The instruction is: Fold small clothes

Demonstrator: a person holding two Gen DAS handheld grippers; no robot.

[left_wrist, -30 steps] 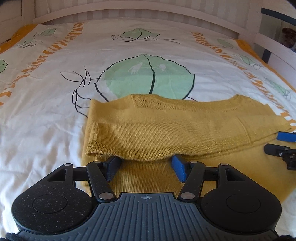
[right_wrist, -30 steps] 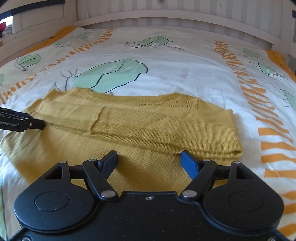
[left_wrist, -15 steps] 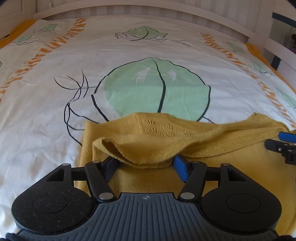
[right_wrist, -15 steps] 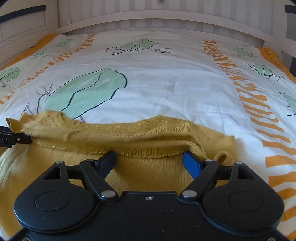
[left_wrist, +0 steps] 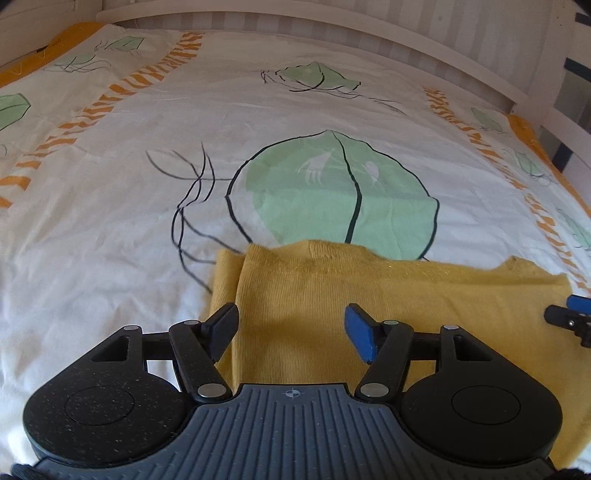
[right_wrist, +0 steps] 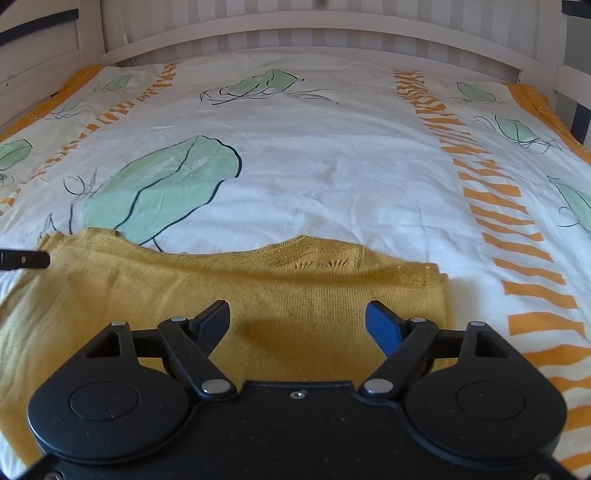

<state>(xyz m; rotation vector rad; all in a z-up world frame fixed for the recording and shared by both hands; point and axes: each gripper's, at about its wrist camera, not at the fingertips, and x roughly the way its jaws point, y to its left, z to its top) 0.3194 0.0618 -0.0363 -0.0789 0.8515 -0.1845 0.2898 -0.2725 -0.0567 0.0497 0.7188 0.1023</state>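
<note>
A mustard-yellow knit garment [left_wrist: 369, 295] lies folded flat on the bed, its far edge doubled over; it also shows in the right wrist view [right_wrist: 258, 288]. My left gripper [left_wrist: 291, 330] is open and empty just above the garment's left part. My right gripper [right_wrist: 297, 325] is open and empty above its right part. The right gripper's tips [left_wrist: 567, 314] show at the right edge of the left wrist view, and a left gripper fingertip [right_wrist: 26, 259] shows at the left edge of the right wrist view.
The bed cover [left_wrist: 147, 184] is white with green leaf prints and orange stripes. A white slatted headboard [right_wrist: 314, 33] stands at the far end. White side rails [left_wrist: 554, 114] run along the right, and another rail [right_wrist: 40, 59] along the left.
Both grippers carried the garment's near fold forward over the rest, then opened and let it go. The garment now lies flat, shorter front to back.
</note>
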